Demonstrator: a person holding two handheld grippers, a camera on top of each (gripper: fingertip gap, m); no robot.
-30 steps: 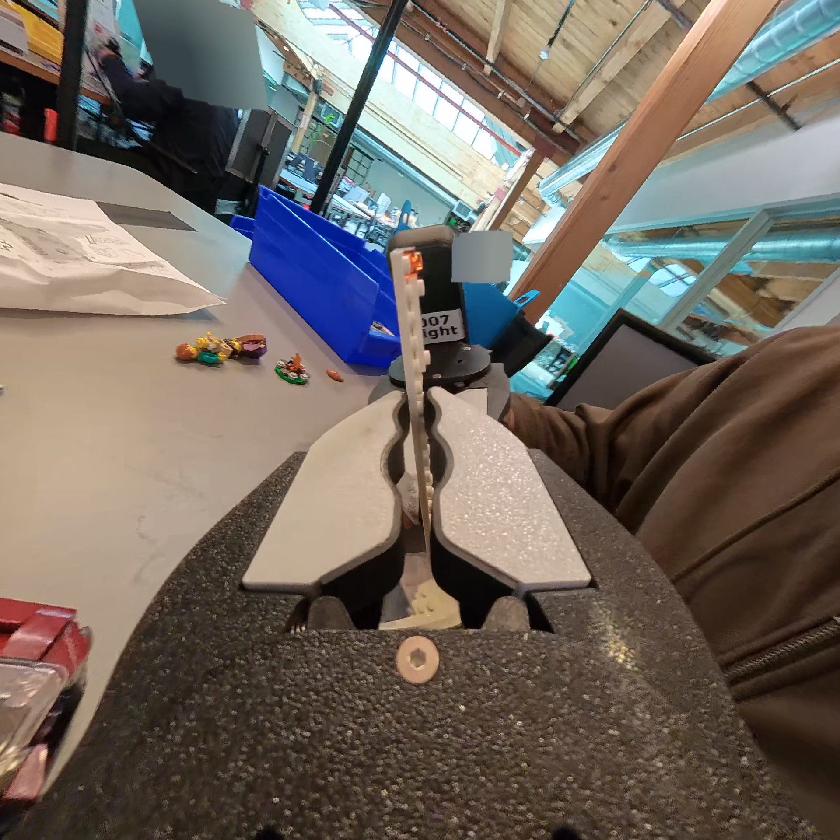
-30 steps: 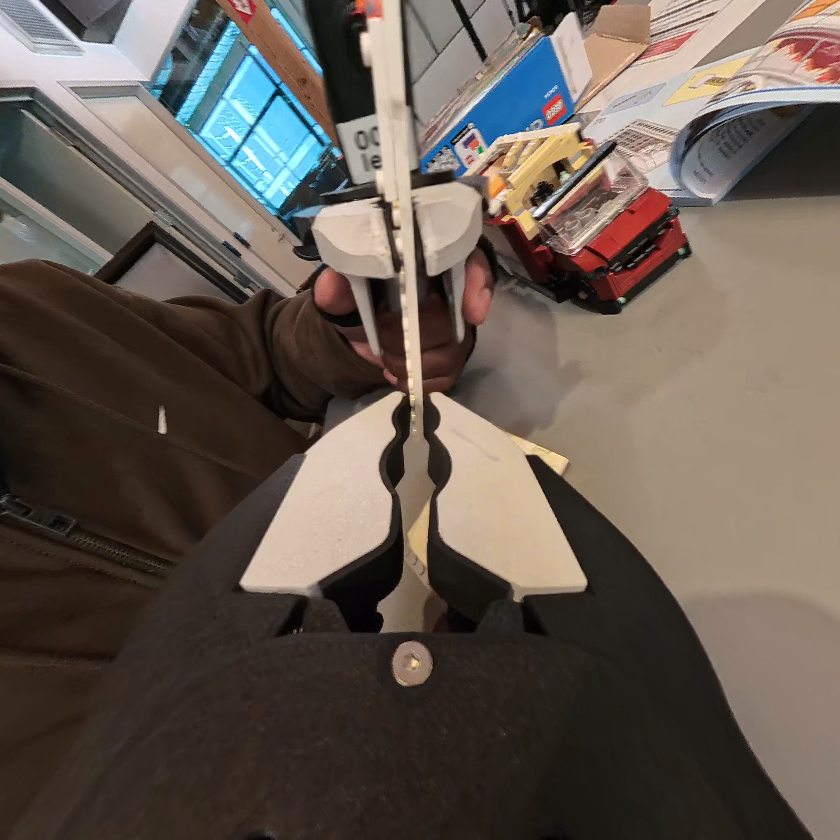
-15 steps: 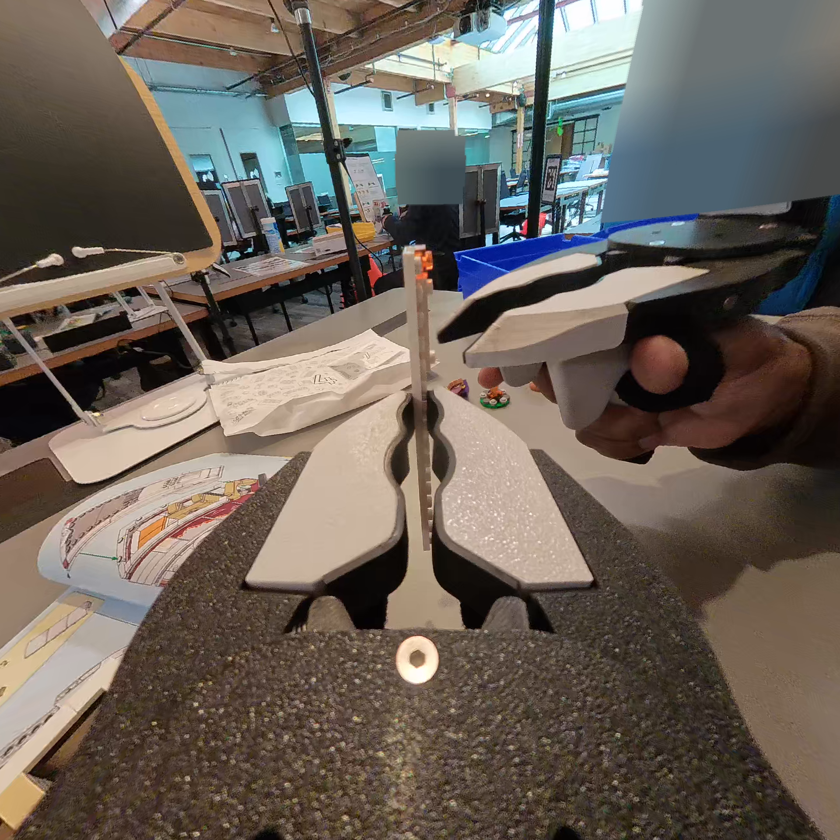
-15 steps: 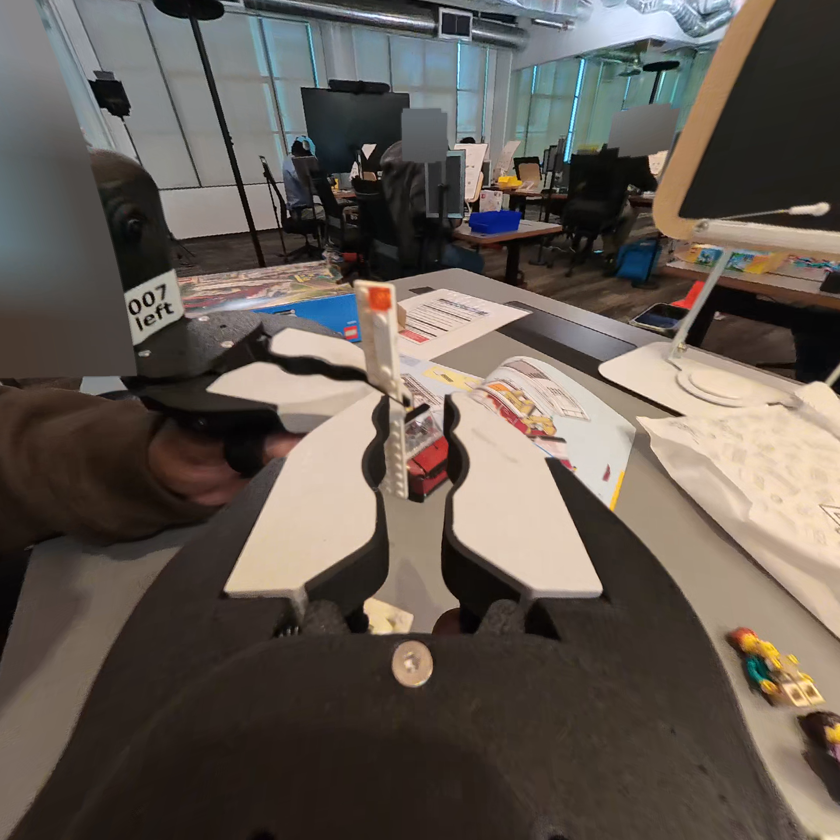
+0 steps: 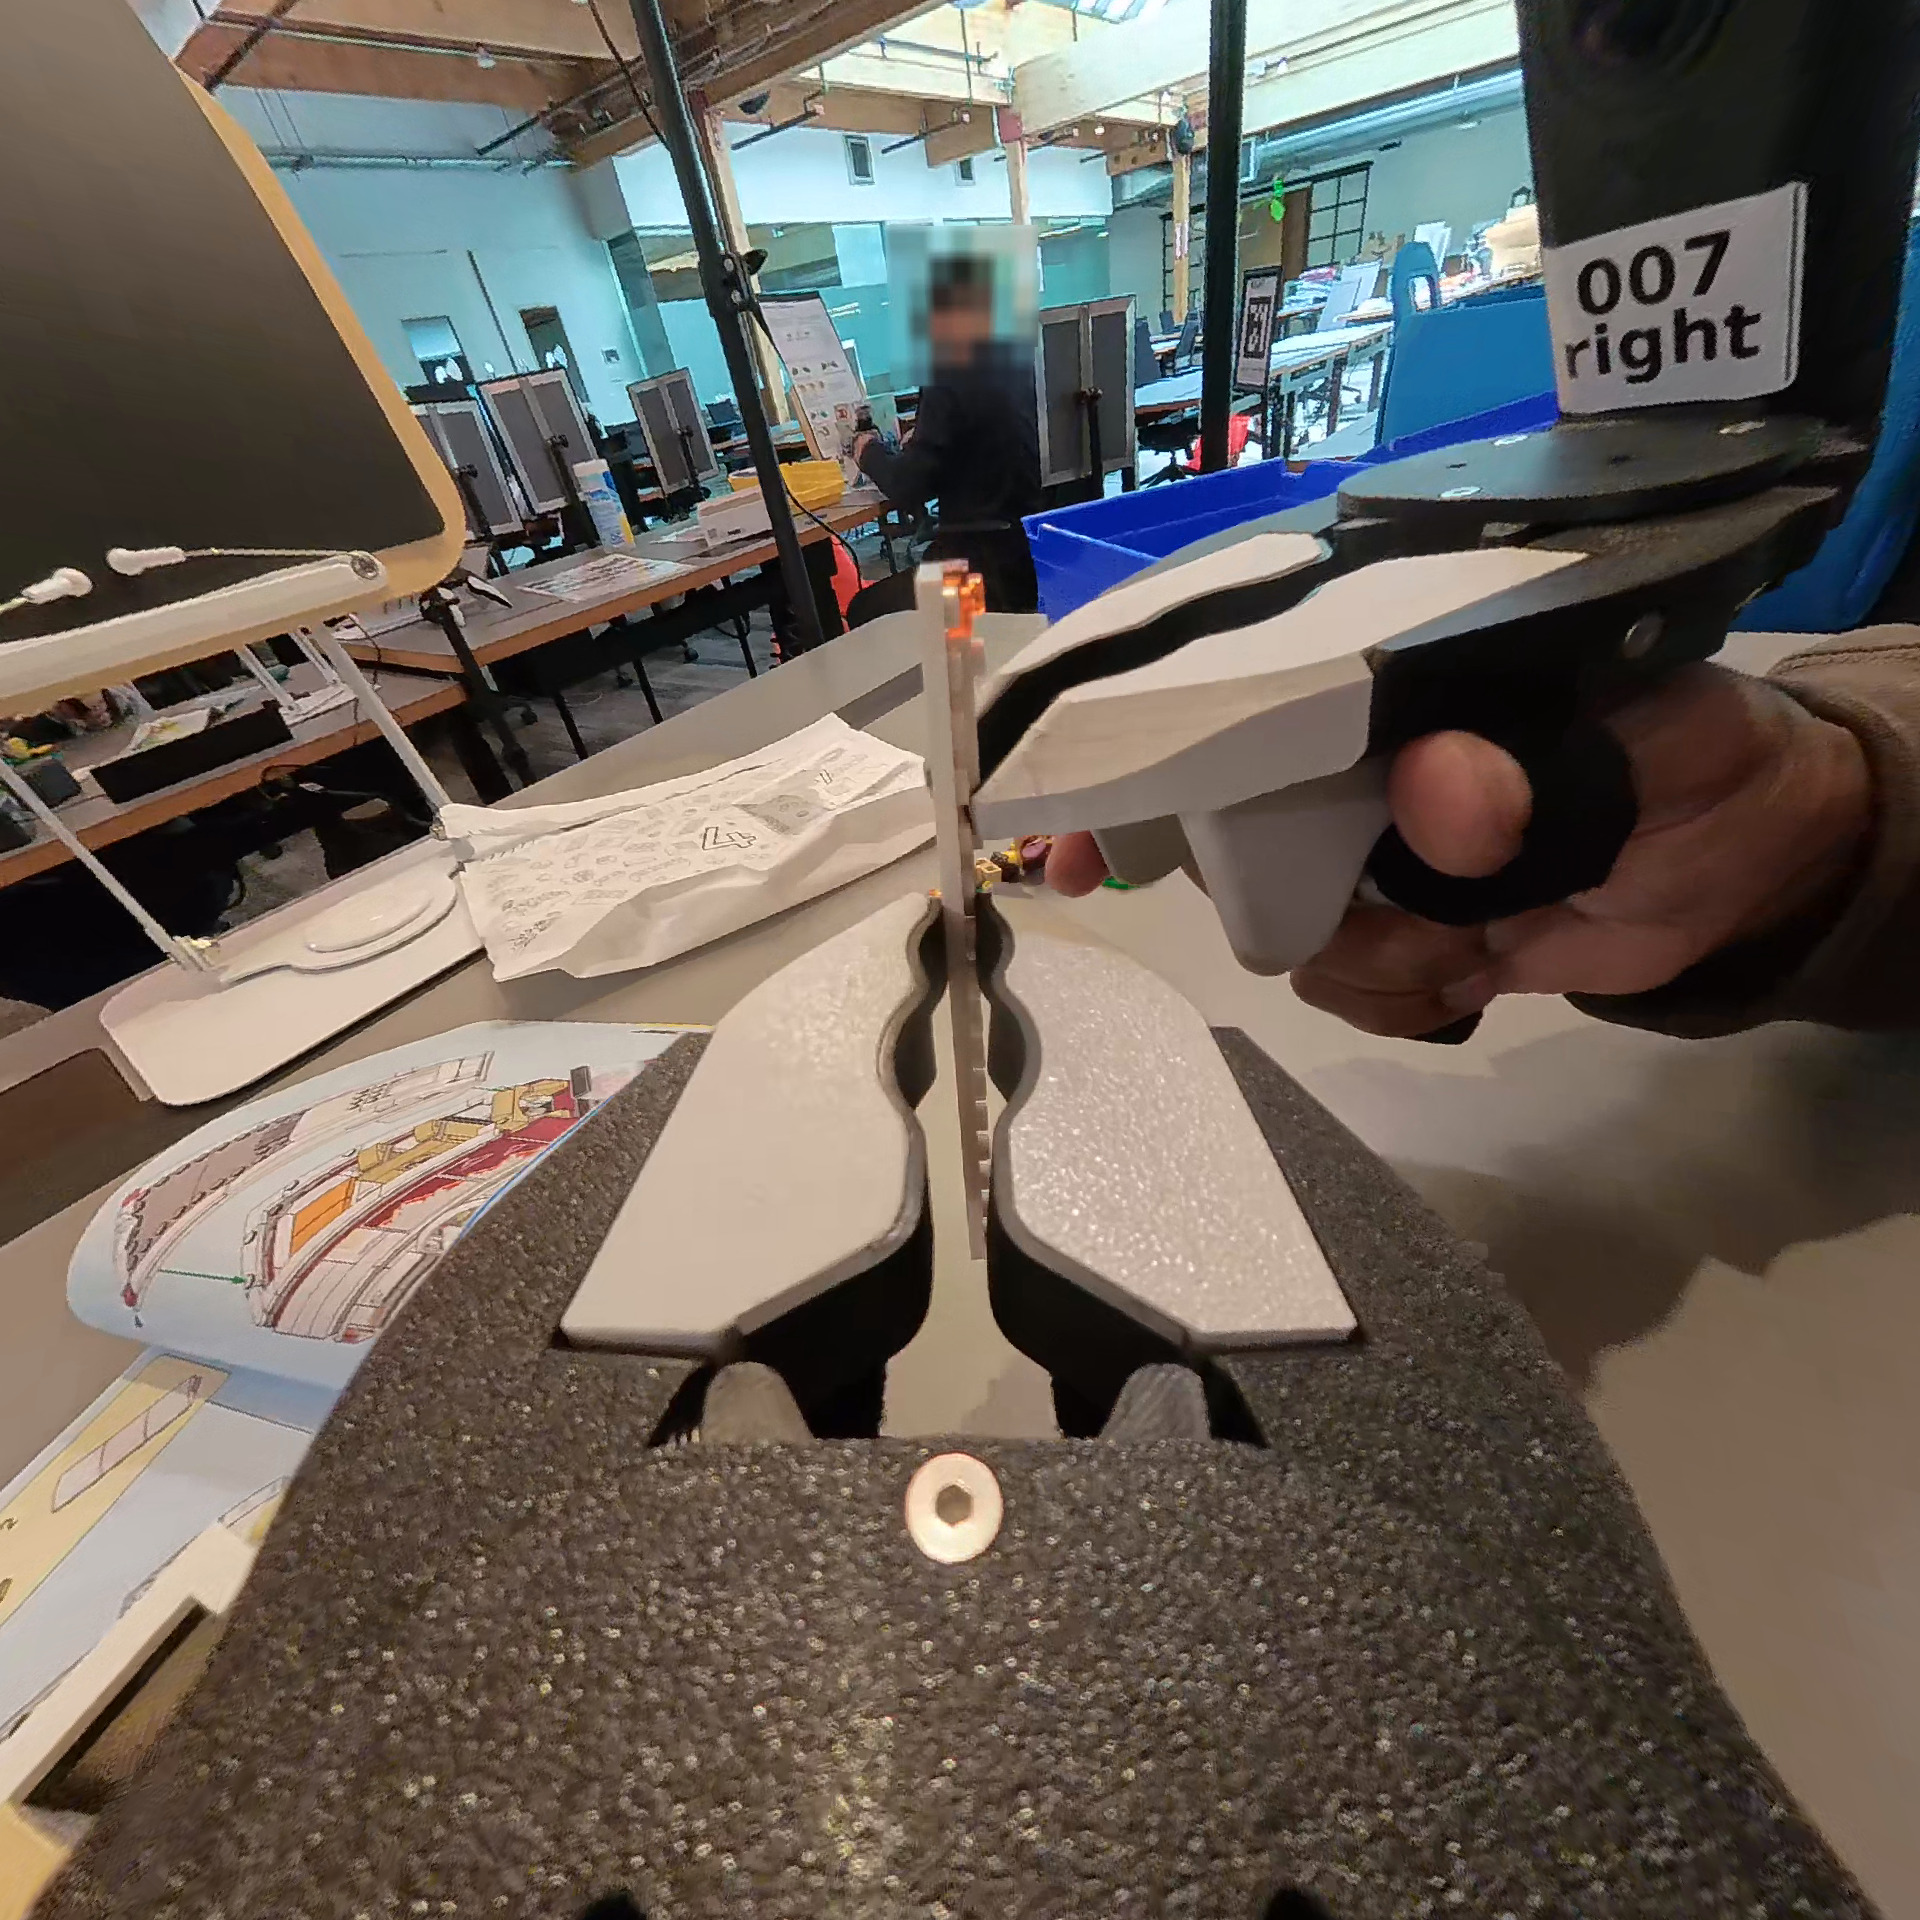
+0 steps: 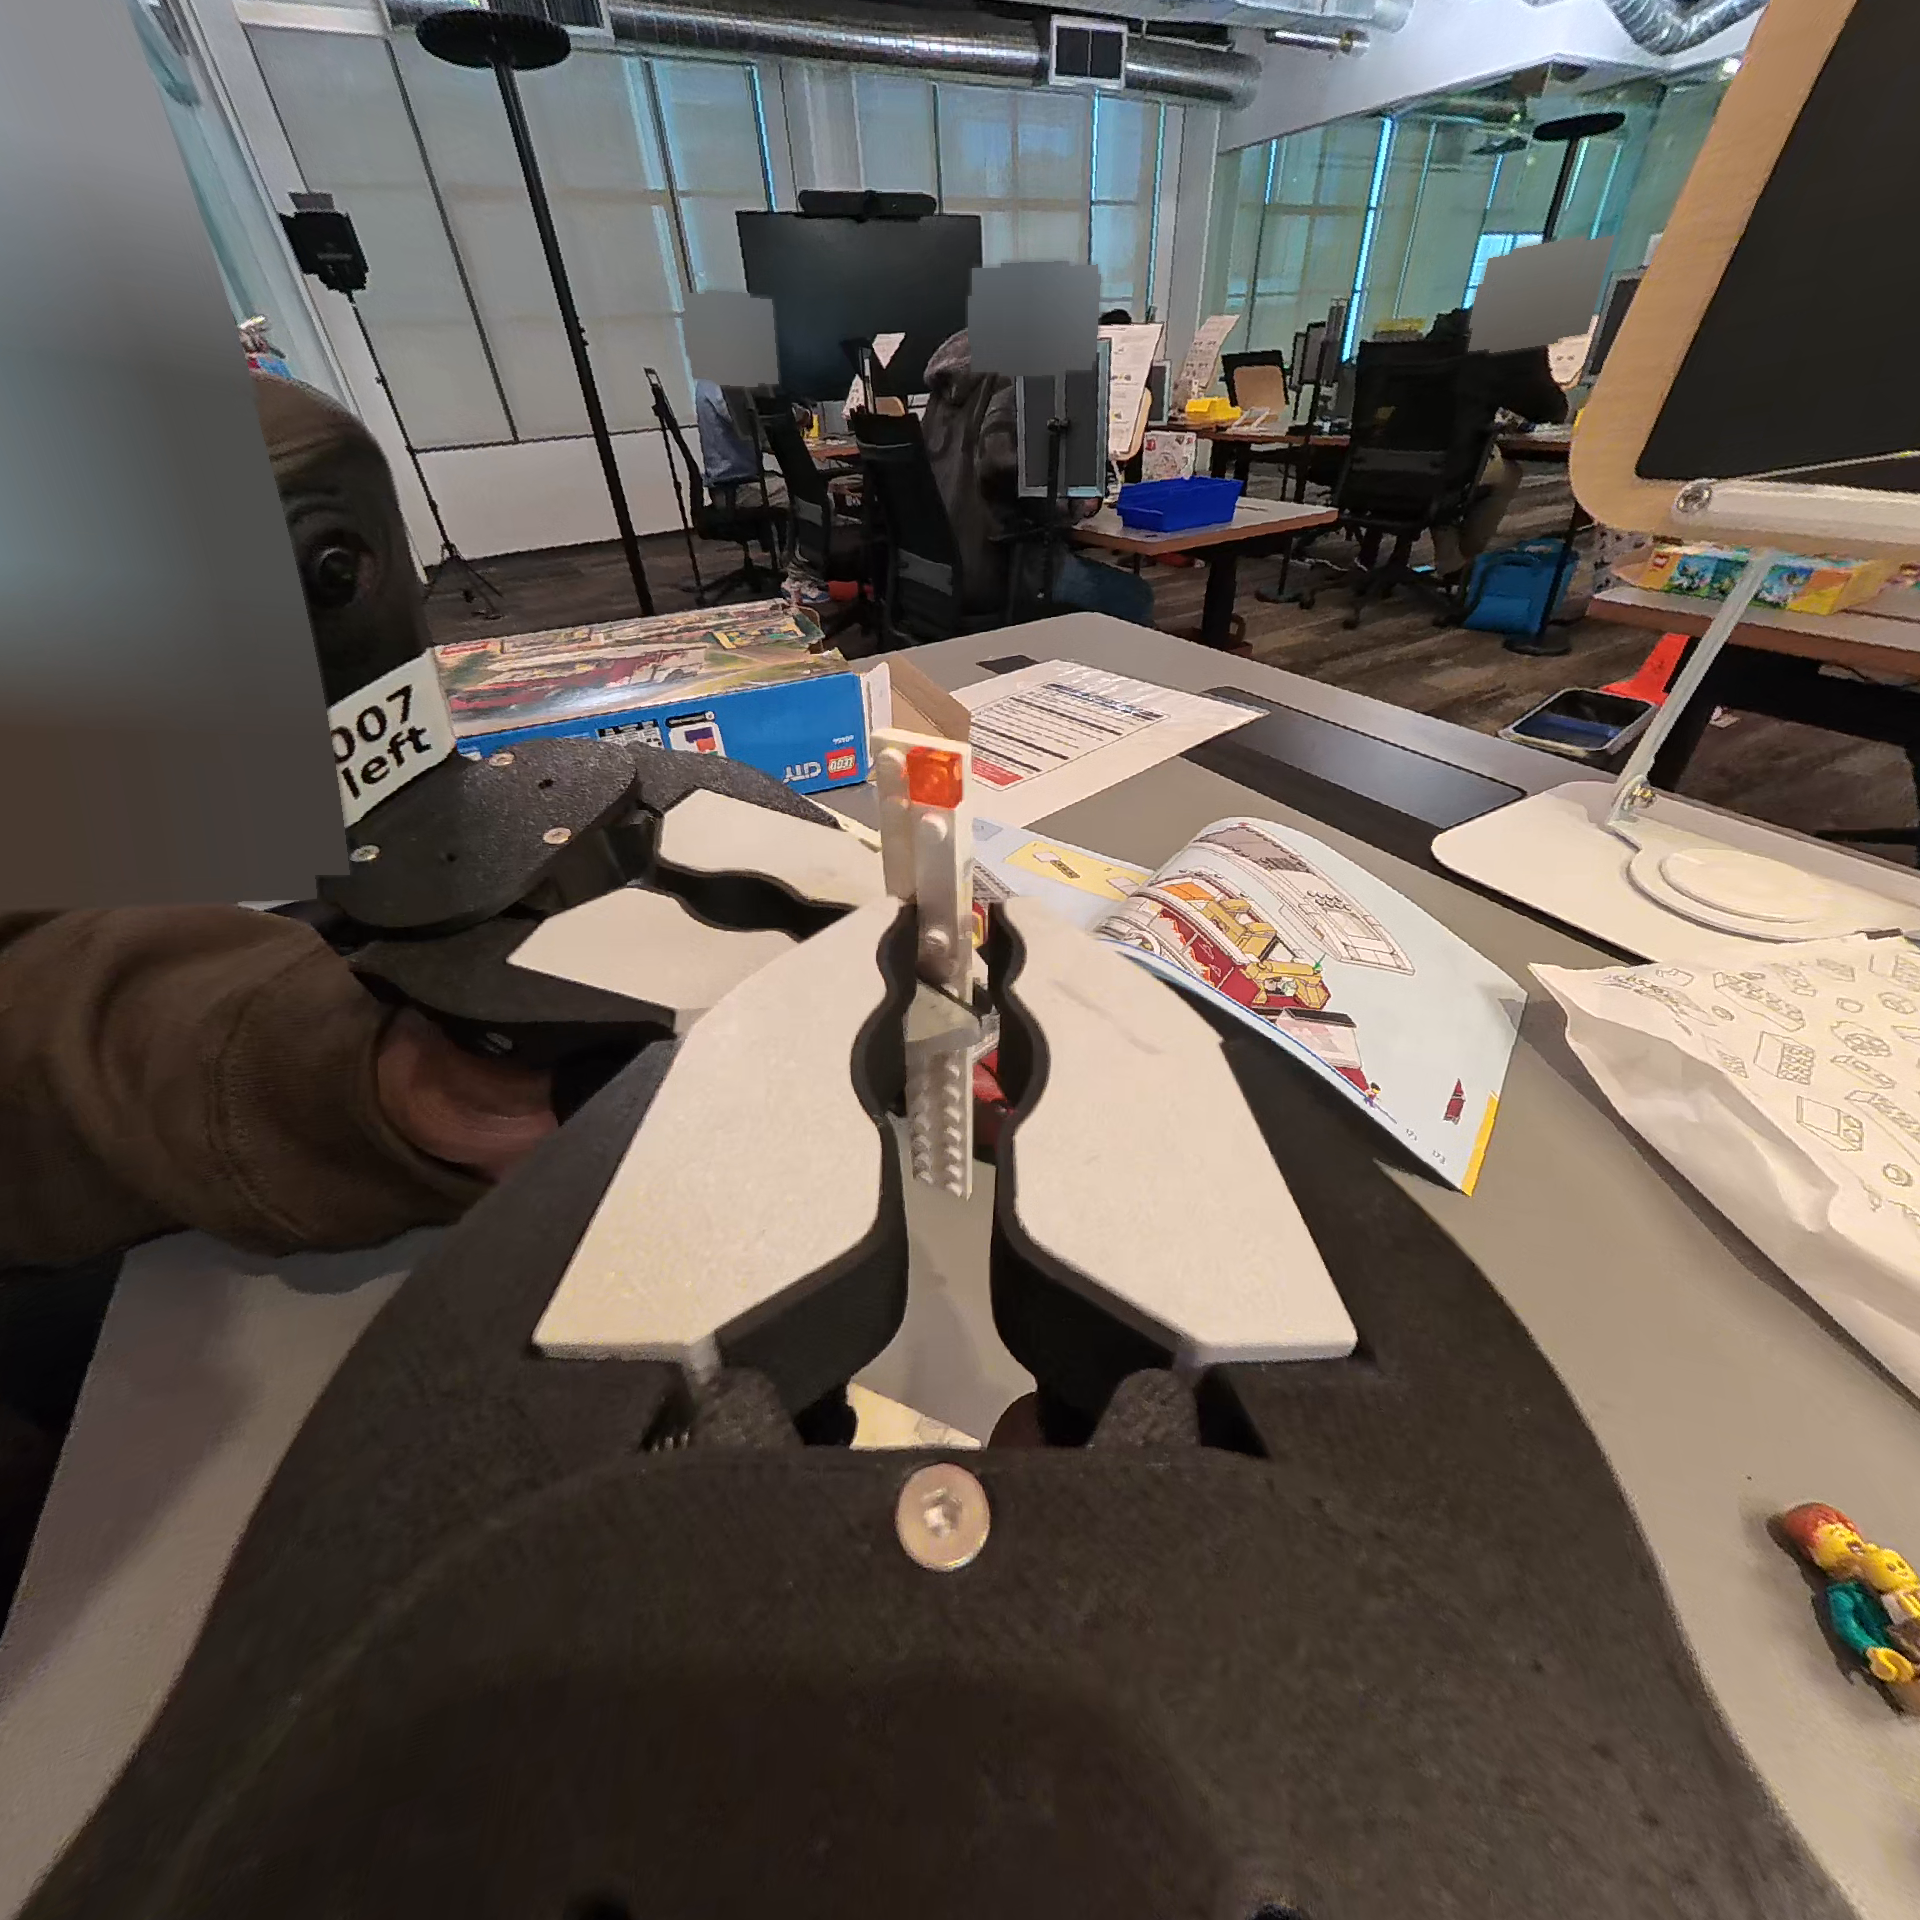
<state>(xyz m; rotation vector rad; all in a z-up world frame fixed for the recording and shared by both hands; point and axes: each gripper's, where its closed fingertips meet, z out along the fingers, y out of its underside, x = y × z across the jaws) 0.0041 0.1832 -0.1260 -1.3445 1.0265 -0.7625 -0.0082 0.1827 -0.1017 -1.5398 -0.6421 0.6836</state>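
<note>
White, long and thin, the toy-brick plate (image 5: 951, 790) stands upright in the middle of the left wrist view, with an orange tile (image 5: 968, 600) at its top. The left gripper (image 5: 961, 920) has its jaws closed on the lower part of the plate, both pads pressing it. The right gripper (image 5: 987, 769) comes from the right of the frame; its jaws are a little apart, its tips at the plate's edge, just above the left jaws. Below is a grey desk (image 5: 1558, 1143).
</note>
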